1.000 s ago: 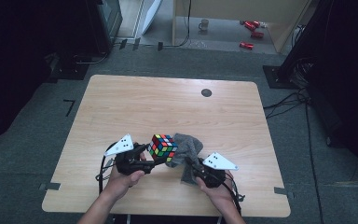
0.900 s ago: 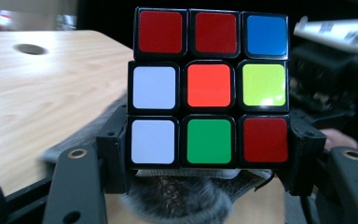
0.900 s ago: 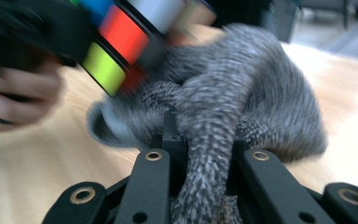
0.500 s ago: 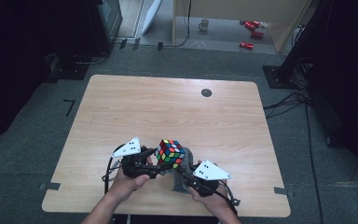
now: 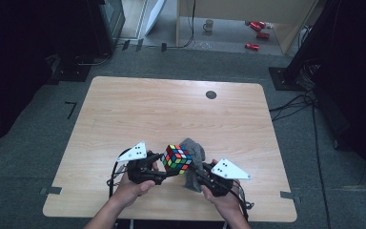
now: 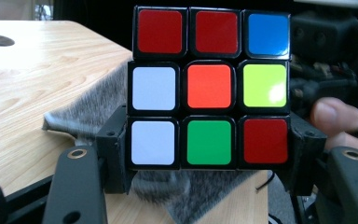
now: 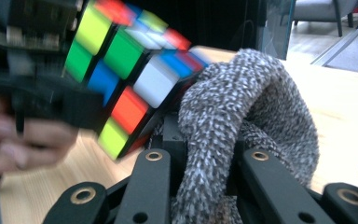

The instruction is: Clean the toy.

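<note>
Left gripper [image 5: 164,172] clamps the puzzle cube [image 5: 177,159] by its two sides, holding it lifted above the near edge of the wooden table [image 5: 171,109]. Right gripper [image 5: 196,174] is pinched tight on a grey knitted cloth [image 5: 194,151], which bunches up against the cube's right side, touching it.

Cube [image 5: 177,159] and grey cloth [image 5: 194,157] shifted slightly right along the counter's [image 5: 171,114] near edge. Right gripper [image 5: 201,174] drew left, closer to the cube; its grey plate [image 5: 229,169] moved inward. Left gripper [image 5: 164,171] followed right with the cube.
</note>
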Tool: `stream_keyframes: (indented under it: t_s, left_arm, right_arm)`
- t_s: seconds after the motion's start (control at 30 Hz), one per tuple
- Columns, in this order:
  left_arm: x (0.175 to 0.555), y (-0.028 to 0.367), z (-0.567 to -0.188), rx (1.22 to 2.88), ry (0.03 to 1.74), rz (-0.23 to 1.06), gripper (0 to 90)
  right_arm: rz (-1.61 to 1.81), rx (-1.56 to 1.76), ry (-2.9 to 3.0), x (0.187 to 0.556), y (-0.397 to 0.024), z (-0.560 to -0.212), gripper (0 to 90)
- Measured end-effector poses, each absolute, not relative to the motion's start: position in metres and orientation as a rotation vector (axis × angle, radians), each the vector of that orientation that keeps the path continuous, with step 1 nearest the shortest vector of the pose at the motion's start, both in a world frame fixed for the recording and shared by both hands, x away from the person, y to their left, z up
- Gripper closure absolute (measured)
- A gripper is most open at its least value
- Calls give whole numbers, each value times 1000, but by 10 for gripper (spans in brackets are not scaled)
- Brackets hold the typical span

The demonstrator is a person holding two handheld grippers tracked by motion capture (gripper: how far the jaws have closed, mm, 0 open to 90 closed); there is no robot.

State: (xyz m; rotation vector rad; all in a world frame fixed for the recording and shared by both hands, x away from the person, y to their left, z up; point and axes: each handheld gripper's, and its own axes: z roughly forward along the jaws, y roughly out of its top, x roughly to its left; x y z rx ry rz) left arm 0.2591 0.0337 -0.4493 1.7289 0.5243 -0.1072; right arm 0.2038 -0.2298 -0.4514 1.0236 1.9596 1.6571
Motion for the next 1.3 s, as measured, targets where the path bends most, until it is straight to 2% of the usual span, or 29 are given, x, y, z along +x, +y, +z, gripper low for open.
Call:
stream_keyframes:
  t_s: [0.13, 0.33, 0.57, 0.87, 0.93, 1.07, 1.3]
  left_arm:
    - [262, 36, -449, 1721, 544, -105, 353]
    - [258, 34, -449, 1724, 514, -113, 353]
    - [260, 34, -451, 1728, 524, -112, 353]
    - [253, 23, -454, 1826, 493, -29, 353]
    - [246, 12, -456, 1918, 450, 47, 353]
    - [236, -3, -461, 2006, 397, 117, 353]
    - [240, 6, -456, 1950, 440, 126, 353]
  right_arm:
    - [1611, 992, 2045, 200, -220, -462, 796]
    - [1687, 1044, 1948, 202, -232, -448, 797]
    - [1649, 1026, 1992, 200, -229, -453, 796]
    - [1718, 1073, 1851, 198, -248, -435, 798]
    - [1750, 1050, 1852, 196, -244, -431, 797]
    - [1802, 984, 1892, 191, -232, -426, 796]
    - [1782, 1082, 1897, 198, -241, -433, 798]
